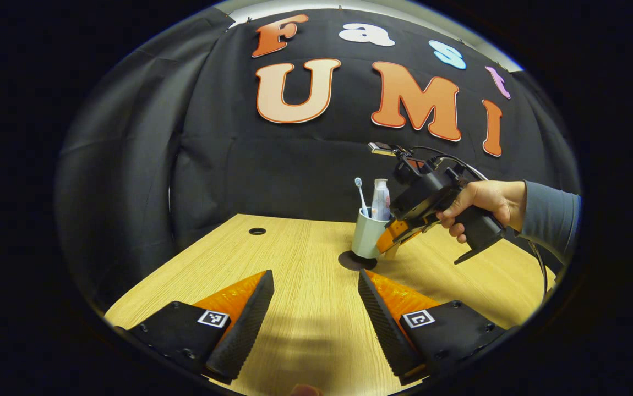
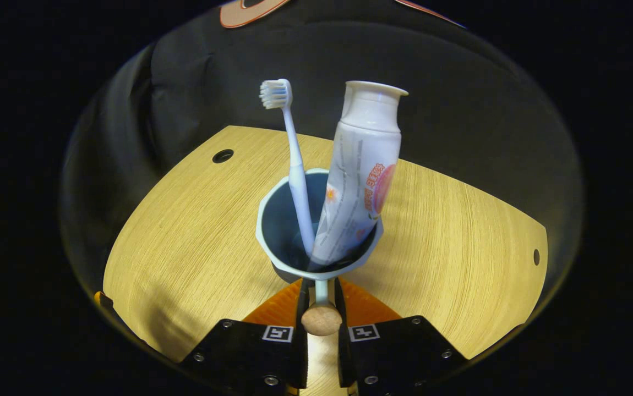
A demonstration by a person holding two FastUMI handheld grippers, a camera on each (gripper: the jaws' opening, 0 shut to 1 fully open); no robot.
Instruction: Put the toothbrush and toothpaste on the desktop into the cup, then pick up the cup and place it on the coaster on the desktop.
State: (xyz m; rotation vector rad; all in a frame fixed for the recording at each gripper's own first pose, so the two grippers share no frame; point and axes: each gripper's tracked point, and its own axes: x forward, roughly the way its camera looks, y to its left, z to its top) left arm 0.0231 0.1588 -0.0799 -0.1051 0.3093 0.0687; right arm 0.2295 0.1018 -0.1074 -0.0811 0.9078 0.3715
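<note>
Pale blue cup with a thin handle, standing toward the far edge of the wooden tabletop, well away from the near edge. In the left gripper view, cup resting partly on a dark round coaster, base tipped a little. Inside the cup: a light blue toothbrush, bristles up, leaning on the left side, and a white toothpaste tube, cap up, leaning on the right side. Both sticking out well above the rim.

Right gripper squeezed narrow on the cup's handle, both fingers pressing it from either side, a small round wooden knob just below. In the left gripper view, right gripper held by a hand in a grey sleeve, touching the cup from the right.

Left gripper spread wide above the near edge of the tabletop, holding nothing, well apart from the cup.

Small round hole near the far left corner of the tabletop. Black cloth wall behind.
</note>
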